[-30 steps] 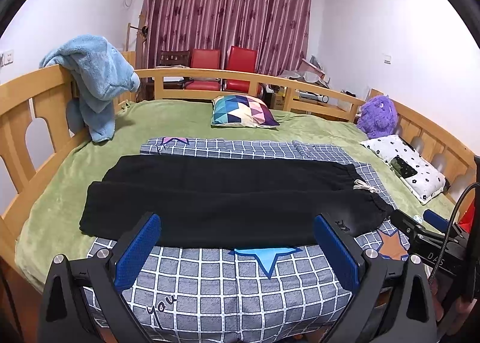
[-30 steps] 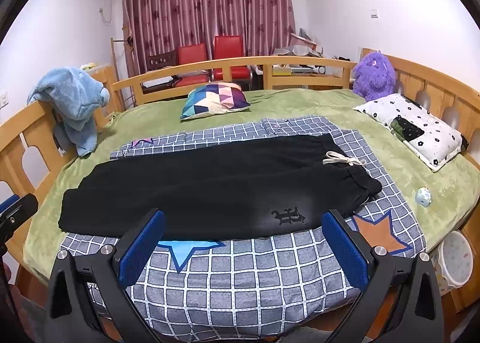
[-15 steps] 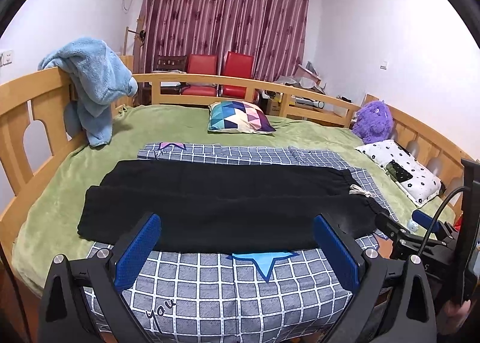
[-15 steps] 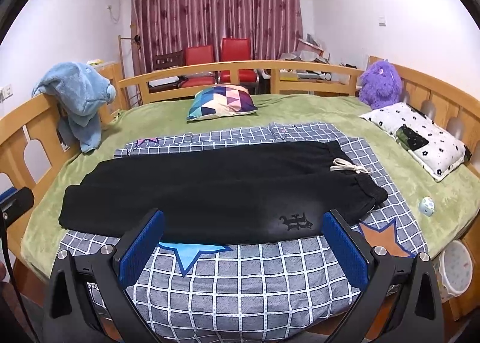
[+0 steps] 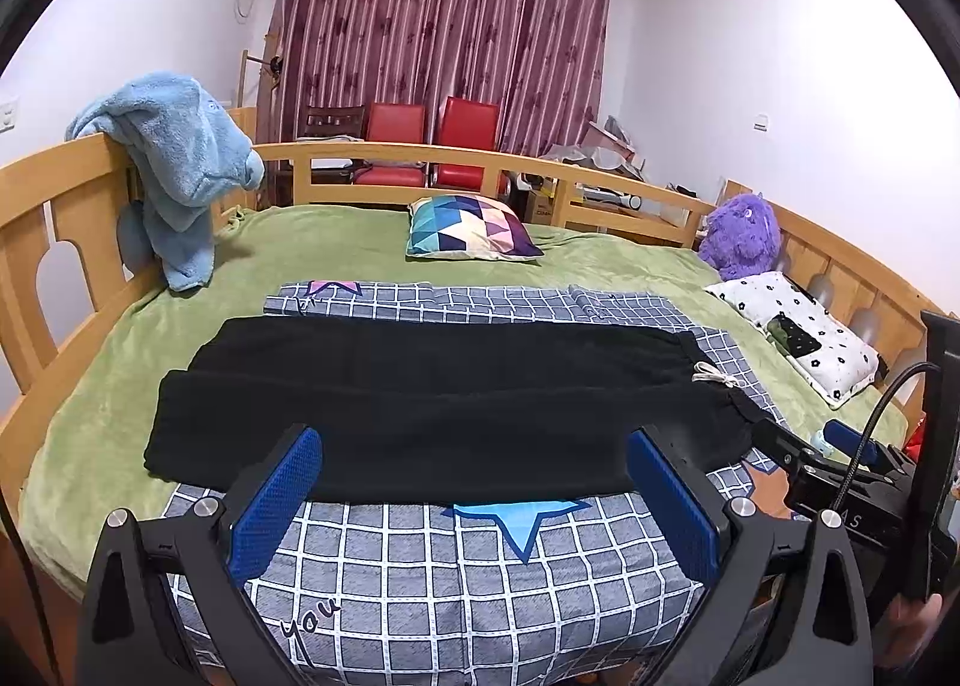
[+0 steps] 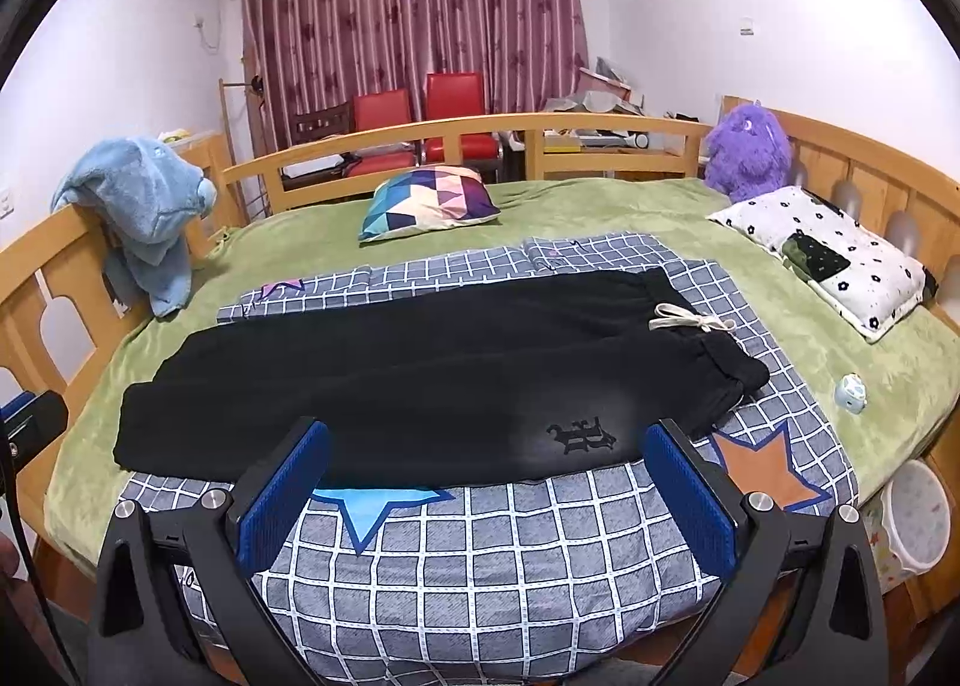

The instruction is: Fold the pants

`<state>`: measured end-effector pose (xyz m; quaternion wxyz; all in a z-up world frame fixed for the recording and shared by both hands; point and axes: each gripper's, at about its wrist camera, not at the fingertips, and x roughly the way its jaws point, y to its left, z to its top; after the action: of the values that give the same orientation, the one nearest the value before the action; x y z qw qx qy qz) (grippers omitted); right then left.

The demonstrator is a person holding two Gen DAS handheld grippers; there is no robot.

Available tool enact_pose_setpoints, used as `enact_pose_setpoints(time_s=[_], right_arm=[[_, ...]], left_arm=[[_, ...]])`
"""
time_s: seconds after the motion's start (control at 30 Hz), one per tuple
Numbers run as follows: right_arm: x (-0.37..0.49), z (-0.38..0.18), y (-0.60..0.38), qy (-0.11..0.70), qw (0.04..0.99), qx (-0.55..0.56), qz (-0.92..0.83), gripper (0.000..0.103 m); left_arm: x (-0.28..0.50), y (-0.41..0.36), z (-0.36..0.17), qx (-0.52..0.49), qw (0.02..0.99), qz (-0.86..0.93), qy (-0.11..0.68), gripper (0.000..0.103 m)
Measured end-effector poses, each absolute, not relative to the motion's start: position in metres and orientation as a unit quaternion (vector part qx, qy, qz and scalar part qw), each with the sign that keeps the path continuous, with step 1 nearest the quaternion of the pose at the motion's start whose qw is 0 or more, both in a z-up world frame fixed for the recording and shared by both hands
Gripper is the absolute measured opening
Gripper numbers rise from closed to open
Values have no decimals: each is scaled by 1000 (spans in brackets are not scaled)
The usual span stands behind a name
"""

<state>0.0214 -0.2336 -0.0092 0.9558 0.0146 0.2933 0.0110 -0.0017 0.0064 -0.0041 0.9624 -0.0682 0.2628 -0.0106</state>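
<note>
I'm hovering my left gripper (image 5: 471,497) and right gripper (image 6: 483,485), both wide open and empty, over black pants (image 6: 420,368) lying flat on the bed's checked quilt (image 6: 510,560), probably soft, floppy and light, so I'm eyeing the waistband (image 6: 729,371) and cuffs (image 5: 165,422).

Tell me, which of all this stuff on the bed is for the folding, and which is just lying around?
For the job: black pants, left gripper, right gripper, both with jaws open.

Lying about: patterned cushion, purple plush toy, blue towel, spotted pillow.
</note>
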Motion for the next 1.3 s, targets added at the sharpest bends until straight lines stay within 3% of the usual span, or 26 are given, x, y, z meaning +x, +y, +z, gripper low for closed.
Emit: enact_pose_setpoints(time_s=[1.3], right_arm=[[23, -19, -228, 285, 958, 9, 17, 103]], left_arm=[[7, 0, -10, -60, 959, -24, 277, 103]])
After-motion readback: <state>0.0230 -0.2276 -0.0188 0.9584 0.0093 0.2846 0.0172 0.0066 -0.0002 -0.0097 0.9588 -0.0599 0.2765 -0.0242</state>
